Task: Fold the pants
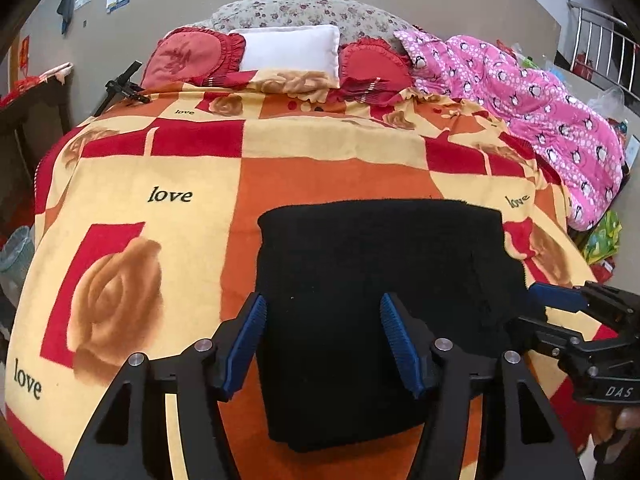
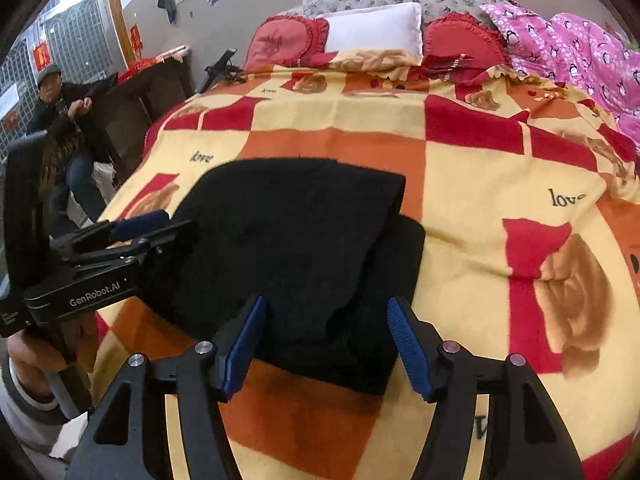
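Black pants (image 1: 380,300) lie folded into a thick rectangle on the red, orange and yellow blanket (image 1: 192,168). My left gripper (image 1: 323,300) hovers over the near left part of the stack, jaws apart with nothing pinched; its left finger is just over the stack's left edge. At the pants' right edge my right gripper (image 1: 536,312) comes in from the side. In the right wrist view the pants (image 2: 288,248) show an upper layer lying askew on a lower one. The right gripper (image 2: 327,303) stands open over their near edge, and the left gripper (image 2: 168,224) is at their left side.
Red heart cushions and a white pillow (image 1: 290,50) line the head of the bed. A pink penguin quilt (image 1: 540,96) is heaped along the right side. A person (image 2: 64,120) sits left of the bed by a dark desk (image 2: 152,84). A bin (image 1: 16,248) stands on the floor.
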Demonstrator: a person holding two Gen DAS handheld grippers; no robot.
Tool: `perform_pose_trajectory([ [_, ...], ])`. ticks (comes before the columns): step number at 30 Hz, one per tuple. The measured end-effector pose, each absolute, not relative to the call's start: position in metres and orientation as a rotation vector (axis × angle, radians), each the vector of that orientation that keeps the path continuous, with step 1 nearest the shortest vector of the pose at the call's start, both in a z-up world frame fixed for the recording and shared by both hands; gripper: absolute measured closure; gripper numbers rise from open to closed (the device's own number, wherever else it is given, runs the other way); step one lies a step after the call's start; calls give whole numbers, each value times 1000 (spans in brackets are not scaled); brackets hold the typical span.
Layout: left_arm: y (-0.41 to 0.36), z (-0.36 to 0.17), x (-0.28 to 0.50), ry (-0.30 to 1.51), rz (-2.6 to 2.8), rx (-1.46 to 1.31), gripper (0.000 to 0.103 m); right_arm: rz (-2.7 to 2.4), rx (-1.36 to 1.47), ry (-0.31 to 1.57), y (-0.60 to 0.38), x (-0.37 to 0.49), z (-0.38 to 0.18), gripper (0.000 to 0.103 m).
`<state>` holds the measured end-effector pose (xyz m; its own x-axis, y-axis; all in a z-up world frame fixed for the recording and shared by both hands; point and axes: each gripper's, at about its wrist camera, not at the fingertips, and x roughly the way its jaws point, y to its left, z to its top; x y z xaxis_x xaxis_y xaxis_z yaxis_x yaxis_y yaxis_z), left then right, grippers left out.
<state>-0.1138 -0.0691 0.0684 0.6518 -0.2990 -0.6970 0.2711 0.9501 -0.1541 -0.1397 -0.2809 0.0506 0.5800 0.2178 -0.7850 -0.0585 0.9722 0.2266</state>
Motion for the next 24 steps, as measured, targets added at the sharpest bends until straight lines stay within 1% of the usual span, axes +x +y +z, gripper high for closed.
perform_pose_trajectory([
  [4,-63,74,-116,793,-318,-46,43,170,265,912,-289,-140,58,36],
  [9,-60,79,-119,784,-311,-37,43,158,244,891,-282,-135,66,36],
  [18,-51,81,-118,788,-317,-52,40,125,305,943,-292,-130,47,33],
  [22,-47,79,-112,805,-316,-76,38,118,308,934,-297,-132,48,25],
  [24,-46,78,-109,813,-318,-84,36,122,323,935,-298,-132,48,24],
])
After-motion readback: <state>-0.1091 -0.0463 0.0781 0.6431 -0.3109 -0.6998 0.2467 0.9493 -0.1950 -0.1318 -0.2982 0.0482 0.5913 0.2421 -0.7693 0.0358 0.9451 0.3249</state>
